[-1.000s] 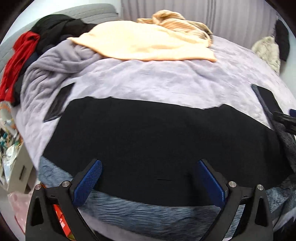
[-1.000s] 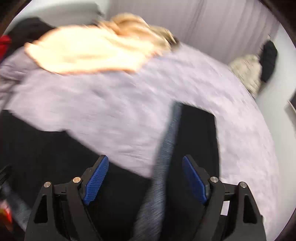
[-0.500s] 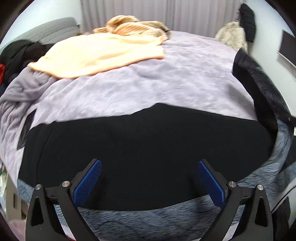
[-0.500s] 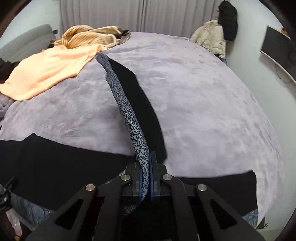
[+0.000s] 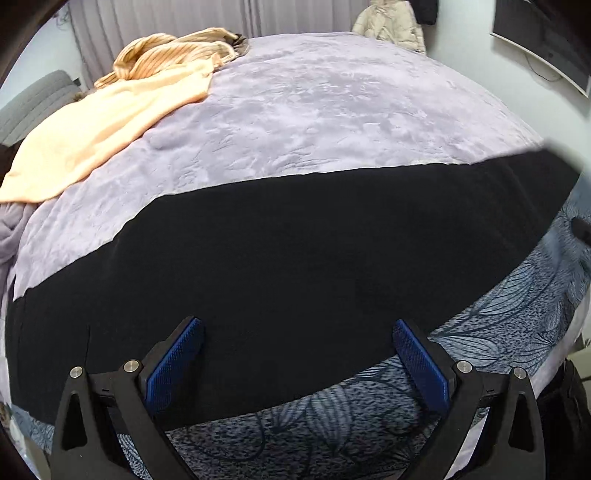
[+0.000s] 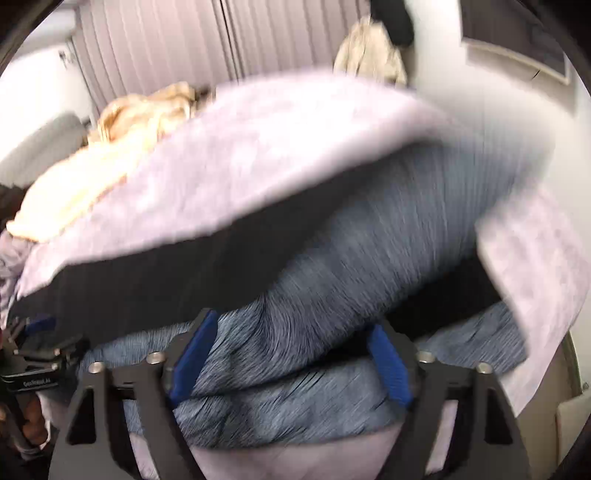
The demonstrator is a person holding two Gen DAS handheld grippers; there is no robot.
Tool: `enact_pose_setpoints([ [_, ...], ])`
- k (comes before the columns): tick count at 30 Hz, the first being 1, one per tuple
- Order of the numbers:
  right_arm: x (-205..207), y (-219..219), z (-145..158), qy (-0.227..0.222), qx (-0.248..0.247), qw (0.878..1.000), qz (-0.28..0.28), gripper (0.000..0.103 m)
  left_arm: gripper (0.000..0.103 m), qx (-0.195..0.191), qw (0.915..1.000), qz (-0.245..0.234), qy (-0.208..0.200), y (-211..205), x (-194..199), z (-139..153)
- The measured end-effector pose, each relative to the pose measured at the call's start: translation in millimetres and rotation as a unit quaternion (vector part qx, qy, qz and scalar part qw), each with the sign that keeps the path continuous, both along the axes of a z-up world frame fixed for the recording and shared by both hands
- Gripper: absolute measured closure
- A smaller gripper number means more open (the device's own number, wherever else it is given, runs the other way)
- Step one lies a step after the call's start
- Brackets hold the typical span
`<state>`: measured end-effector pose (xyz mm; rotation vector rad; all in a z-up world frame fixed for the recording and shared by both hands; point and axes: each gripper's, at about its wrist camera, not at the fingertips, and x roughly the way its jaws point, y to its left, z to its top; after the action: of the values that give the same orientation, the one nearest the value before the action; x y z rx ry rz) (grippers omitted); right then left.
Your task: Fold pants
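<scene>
The pants lie across the near part of the lilac bed, black on top with a blue-grey leaf-print side showing along the near edge. My left gripper is open and empty just above the pants' near edge. In the blurred right wrist view the pants show a blue-grey fold bunched between black bands. My right gripper is open, its pads on either side of the bunched print cloth without pinching it.
An orange garment and a striped tan one lie at the bed's far left. The lilac bedspread stretches beyond the pants. A beige coat hangs by the curtain. The left gripper's body shows at the right view's left edge.
My right gripper held a pants leg lifted up half a second ago; it has opened and let the cloth drop onto the pants. Both cameras swung right.
</scene>
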<state>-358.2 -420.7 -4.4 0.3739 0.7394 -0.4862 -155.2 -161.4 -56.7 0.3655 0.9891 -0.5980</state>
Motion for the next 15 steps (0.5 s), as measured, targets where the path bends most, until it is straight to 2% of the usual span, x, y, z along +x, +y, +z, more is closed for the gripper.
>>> enact_pose_setpoints([
  [4,-0.4,-41.7,-2.6,-0.041,0.021,0.999,-0.013,0.018,0.000,-0.006,0.9999,0.012,0.006,1.9,2.7,-1.4],
  [5,-0.2,-58.1,-6.0,-0.052,0.041,0.998,-0.024,0.018,0.000,-0.004,0.9999,0.013,0.003,0.8,2.5,-2.0],
  [7,-0.4,-91.1,-15.6,-0.085,0.103,0.990,-0.040,0.018,0.000,-0.002,0.9999,0.016,0.002,-0.6,1.7,-2.3],
  [9,-6.5,-121.4,-28.8,-0.095,0.192,0.975,-0.062,0.019,0.000,-0.001,0.9998,0.017,0.005,1.3,2.0,-1.4],
  [10,-14.4,-128.2,-27.8,-0.115,0.222,0.966,-0.062,0.018,0.000,-0.001,0.9998,0.019,0.005,2.1,2.2,-1.1],
  [11,-25.5,-131.3,-22.5,-0.127,0.224,0.964,-0.064,0.018,0.000,-0.003,0.9997,0.023,0.005,3.0,3.4,-1.7],
  [13,-42.2,-131.5,-14.4,-0.122,0.193,0.971,-0.073,0.018,0.000,-0.008,0.9996,0.028,0.005,4.2,5.0,-3.3],
  [15,-58.3,-129.9,-13.0,-0.122,0.193,0.971,-0.069,0.018,0.000,-0.006,0.9995,0.031,0.000,1.7,5.0,-4.8],
])
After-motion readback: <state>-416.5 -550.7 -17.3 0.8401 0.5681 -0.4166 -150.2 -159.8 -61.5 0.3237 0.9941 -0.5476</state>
